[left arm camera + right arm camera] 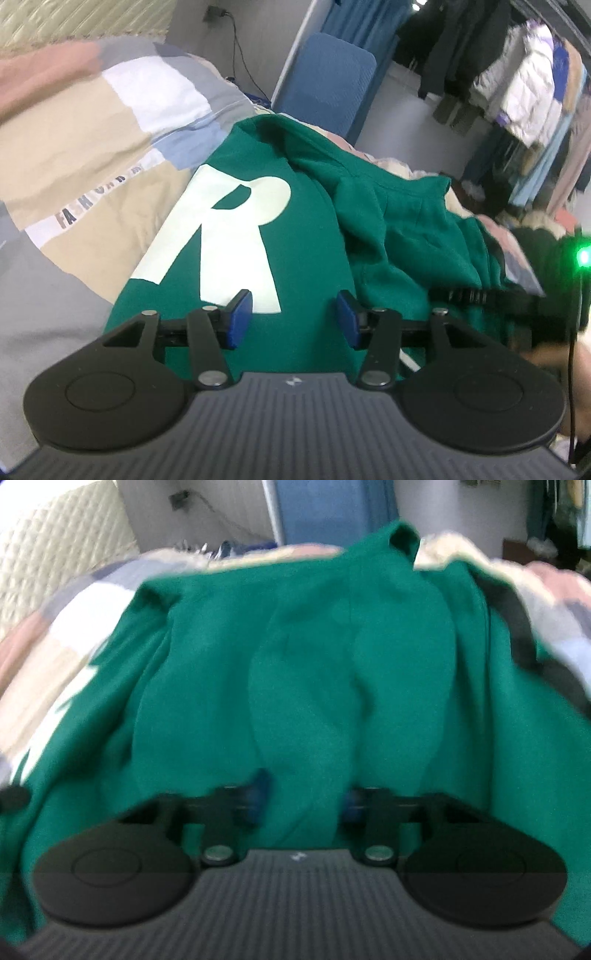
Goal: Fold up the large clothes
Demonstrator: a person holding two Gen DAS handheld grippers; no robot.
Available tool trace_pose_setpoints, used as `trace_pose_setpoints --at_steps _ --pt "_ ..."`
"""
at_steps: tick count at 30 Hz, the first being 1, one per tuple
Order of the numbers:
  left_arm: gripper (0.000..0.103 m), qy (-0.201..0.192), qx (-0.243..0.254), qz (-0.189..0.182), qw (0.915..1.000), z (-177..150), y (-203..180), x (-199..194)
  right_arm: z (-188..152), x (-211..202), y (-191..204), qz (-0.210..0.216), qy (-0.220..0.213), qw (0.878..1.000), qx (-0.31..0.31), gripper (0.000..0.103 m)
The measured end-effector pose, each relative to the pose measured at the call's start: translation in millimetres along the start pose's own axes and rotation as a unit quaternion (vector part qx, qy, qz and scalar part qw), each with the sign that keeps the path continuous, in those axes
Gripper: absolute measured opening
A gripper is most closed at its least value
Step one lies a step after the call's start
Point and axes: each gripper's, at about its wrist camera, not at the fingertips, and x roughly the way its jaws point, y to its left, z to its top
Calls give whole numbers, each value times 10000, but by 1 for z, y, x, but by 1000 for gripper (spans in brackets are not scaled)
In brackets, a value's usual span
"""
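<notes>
A green sweatshirt [306, 236] with a big white letter R [221, 229] lies spread on a patchwork quilt [74, 155]; its right half is rumpled into folds. My left gripper [293, 321] hovers just over its near hem, open, with the blue pads [238, 319] apart and nothing pinched. In the blurred right wrist view the green sweatshirt [314, 646] fills the frame. My right gripper [306, 797] has a thick raised fold of it filling the gap between its pads. The right gripper's black body with a green light [565, 280] shows at the right edge of the left view.
The quilt covers a bed with a cream padded headboard [55, 554]. Behind the bed stand a blue chair [325, 81] and a rack of hanging coats [517, 92]. A cable runs down the grey wall [240, 55].
</notes>
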Motion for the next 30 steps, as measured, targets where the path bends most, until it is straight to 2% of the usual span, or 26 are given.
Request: trace_pose_setpoints --at_steps 3,6,12,16,19,21,23,26,27,28,29,30 --pt "56 -28 -140 -74 9999 3 4 2 45 4 8 -23 -414 9987 -306 17" --pt "56 -45 -394 -131 9991 0 8 5 108 15 22 -208 -881 9932 -726 16" --pt "58 -84 -444 -128 9989 -1 7 15 240 74 42 -907 -1368 9803 -1102 15" --pt "59 -197 -400 -17 9990 -4 8 19 288 110 53 -934 -1829 9727 -1079 15" --pt "61 -221 -413 49 9989 -6 6 25 302 145 49 -1015 -2004 9706 -860 15" --pt "62 -268 -314 131 9991 -8 4 29 298 171 41 -1051 -1890 9745 -605 15" --pt "63 -258 -286 135 9992 -8 4 32 286 196 33 -1004 -1672 9800 -384 17" --pt "63 -254 -215 134 9994 -6 4 36 261 212 27 -840 -1515 9847 -180 19" --pt "63 -224 -239 120 9994 -5 5 38 255 212 26 -803 -1510 9851 -188 24" --pt "64 -185 -320 87 9993 -3 7 39 250 208 26 -818 -1526 9848 -167 37" --pt "65 -173 -388 42 9991 -2 9 38 245 203 24 -844 -1551 9842 -86 54" --pt "65 -170 -459 -3 9988 -1 12 38 244 198 22 -814 -1571 9842 9 60"
